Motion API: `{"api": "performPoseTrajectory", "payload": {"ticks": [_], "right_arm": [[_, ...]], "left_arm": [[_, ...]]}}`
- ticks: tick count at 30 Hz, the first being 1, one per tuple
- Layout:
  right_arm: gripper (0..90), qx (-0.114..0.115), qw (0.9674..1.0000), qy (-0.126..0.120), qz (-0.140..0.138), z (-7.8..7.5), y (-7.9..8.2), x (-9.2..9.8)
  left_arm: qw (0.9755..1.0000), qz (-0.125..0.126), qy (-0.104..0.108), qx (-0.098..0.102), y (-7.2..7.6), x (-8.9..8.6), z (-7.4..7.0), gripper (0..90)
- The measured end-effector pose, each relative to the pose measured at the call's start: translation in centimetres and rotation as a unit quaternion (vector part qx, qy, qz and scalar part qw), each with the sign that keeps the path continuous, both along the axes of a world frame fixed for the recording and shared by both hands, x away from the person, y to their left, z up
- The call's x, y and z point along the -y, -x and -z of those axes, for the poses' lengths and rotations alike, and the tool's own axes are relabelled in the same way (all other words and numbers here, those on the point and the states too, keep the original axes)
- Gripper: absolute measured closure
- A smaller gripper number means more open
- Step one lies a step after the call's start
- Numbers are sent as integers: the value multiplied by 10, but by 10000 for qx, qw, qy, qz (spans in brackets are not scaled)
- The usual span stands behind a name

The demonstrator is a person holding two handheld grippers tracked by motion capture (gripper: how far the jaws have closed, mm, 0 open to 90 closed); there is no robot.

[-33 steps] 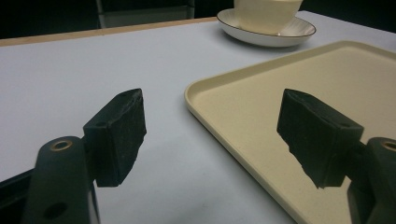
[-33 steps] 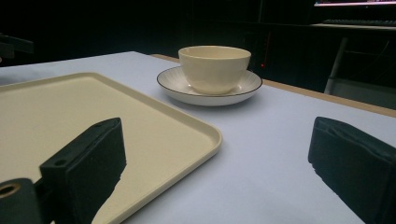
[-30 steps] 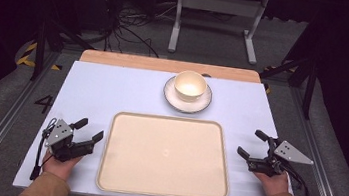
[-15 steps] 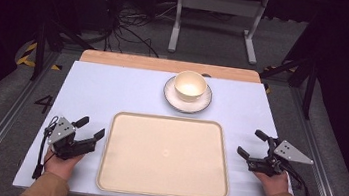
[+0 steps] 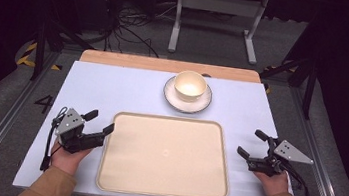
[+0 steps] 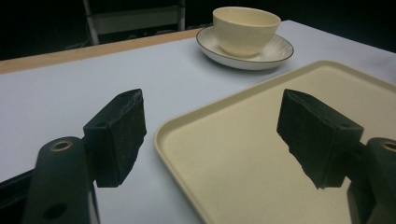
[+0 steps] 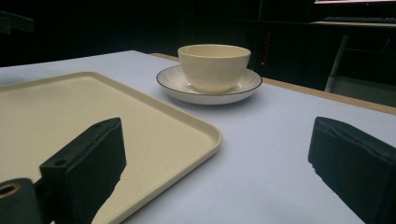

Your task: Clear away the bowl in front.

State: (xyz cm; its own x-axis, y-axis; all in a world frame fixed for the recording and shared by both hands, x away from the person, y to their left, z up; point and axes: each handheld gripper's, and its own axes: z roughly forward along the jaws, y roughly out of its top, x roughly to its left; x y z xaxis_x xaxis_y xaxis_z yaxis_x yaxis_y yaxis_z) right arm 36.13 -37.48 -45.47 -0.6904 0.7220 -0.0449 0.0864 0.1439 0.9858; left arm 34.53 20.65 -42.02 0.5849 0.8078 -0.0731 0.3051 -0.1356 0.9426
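Observation:
A cream tray (image 5: 162, 177) lies at the front middle of the white table. Behind it a cream bowl (image 5: 190, 85) stands on a dark-rimmed saucer (image 5: 170, 96). My left gripper (image 5: 99, 121) is open and empty at the tray's left edge, one jaw over the rim. In the left gripper view the left gripper (image 6: 212, 100) straddles the tray's corner (image 6: 161, 133), with the bowl (image 6: 246, 28) beyond it. Just right of the tray, my right gripper (image 5: 249, 142) stands open and holds nothing. The right gripper view shows the right gripper (image 7: 217, 126), tray (image 7: 70, 112) and bowl (image 7: 214, 65).
A wooden strip (image 5: 126, 60) runs along the table's far edge. Behind the table are cables (image 5: 121, 26) and a metal stand (image 5: 218, 12) on the dark floor. Bare table surface (image 5: 113, 88) lies left of the saucer.
My left gripper has risen a little and shifted toward the tray, its jaw now over the left rim. The right gripper, tray and bowl have stayed put.

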Motion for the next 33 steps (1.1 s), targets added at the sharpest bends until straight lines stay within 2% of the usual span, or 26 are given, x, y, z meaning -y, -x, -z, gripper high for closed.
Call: {"api": "performPoseTrajectory", "payload": {"ticks": [2,4,15,16,19,28,33], "right_arm": [[42,0,10000,1,-2,0,0,0],[42,-4,10000,0,-5,0,0,0],[42,-23,10000,0,3,0,0,0],[42,-15,10000,9,6,0,0,0],[42,-25,10000,5,3,0,0,0],[42,-25,10000,0,2,0,0,0],[41,-25,10000,3,7,0,0,0]], "left_arm": [[10000,73,59,-5,-2,4,-4,245],[9999,113,-4,19,-4,8,-8,245],[9995,325,-18,20,-15,26,-25,241],[9993,365,1,7,-16,28,-26,239],[9979,577,265,-134,-23,35,-30,231],[9973,723,7,-114,-37,59,-39,227],[9973,723,0,-161,-45,69,-41,229]]}}
